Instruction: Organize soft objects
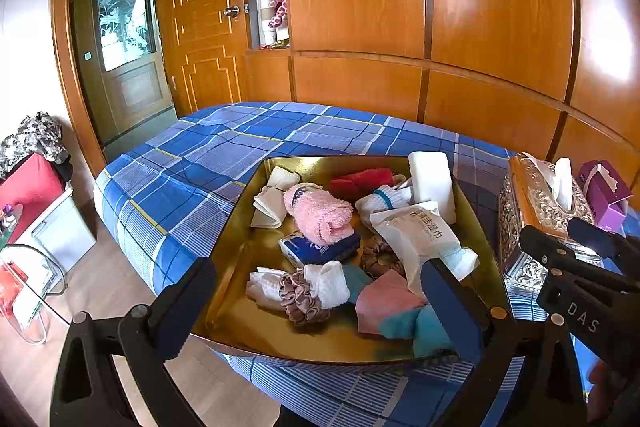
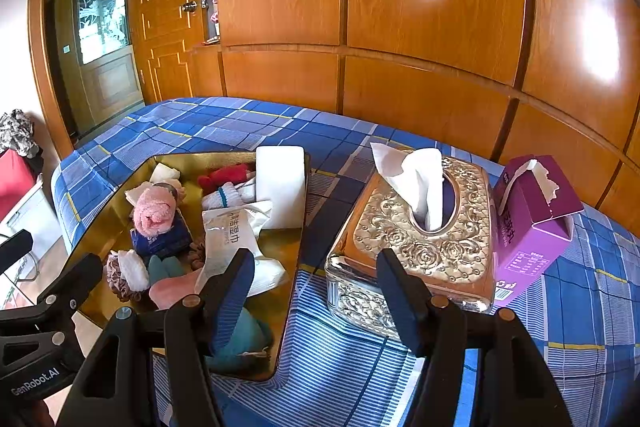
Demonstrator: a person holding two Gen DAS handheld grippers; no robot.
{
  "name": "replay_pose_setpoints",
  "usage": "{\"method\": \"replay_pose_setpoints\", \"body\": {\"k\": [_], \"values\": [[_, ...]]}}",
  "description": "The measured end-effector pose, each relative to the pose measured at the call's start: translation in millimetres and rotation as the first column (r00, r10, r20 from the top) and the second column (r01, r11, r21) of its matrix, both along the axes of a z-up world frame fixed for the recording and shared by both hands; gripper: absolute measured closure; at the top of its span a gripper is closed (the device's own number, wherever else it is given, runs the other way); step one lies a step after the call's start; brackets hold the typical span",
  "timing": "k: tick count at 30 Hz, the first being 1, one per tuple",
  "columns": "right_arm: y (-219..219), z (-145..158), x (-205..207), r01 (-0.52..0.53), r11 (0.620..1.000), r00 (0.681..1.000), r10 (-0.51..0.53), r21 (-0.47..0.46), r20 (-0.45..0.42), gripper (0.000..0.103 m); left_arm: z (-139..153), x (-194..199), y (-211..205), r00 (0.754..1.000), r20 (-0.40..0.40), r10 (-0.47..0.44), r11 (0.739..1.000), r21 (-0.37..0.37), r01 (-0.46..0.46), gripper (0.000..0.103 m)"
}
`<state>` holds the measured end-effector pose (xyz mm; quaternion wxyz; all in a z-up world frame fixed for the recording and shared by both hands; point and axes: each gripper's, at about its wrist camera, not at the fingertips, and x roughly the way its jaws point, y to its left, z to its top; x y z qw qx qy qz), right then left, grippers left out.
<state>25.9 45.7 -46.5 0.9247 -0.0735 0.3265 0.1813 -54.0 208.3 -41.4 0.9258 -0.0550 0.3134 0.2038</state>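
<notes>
A gold tray (image 1: pixel 340 159) lies on the bed, filled with soft things: a rolled pink towel (image 1: pixel 320 211), a white wet-wipes packet (image 1: pixel 416 231), a white block (image 1: pixel 434 183), a red cloth (image 1: pixel 362 181), a mauve scrunchie (image 1: pixel 298 293) and a teal cloth (image 1: pixel 416 327). My left gripper (image 1: pixel 316 279) hovers open over the tray's near edge, holding nothing. Between the tray (image 2: pixel 200 157) and an ornate silver tissue box (image 2: pixel 420 239), my right gripper (image 2: pixel 316 259) stands open and empty above the sheet. The pink towel (image 2: pixel 154 211) and the wipes packet (image 2: pixel 232 231) lie to its left.
A purple carton (image 2: pixel 532 223) stands right of the tissue box. The blue plaid bed (image 1: pixel 224 155) runs back to a wooden wardrobe (image 1: pixel 360 7). A red bin (image 1: pixel 28 187) and a glass table (image 1: pixel 32 283) stand on the floor at left.
</notes>
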Motion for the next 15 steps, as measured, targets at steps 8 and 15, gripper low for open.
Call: {"method": "replay_pose_setpoints", "body": {"k": [8,15], "values": [[-0.6,0.0,-0.1,0.002,1.0,1.0,-0.002,0.0,-0.001,0.039,-0.1,0.4,-1.3,1.0,-0.004,-0.009,1.0,-0.001,0.009,0.0],[-3.5,1.2,-0.6,0.01,1.0,1.0,-0.01,0.005,0.006,0.039,2.5,-2.7,-1.4,1.0,0.02,-0.006,1.0,0.014,0.006,0.0]]}}
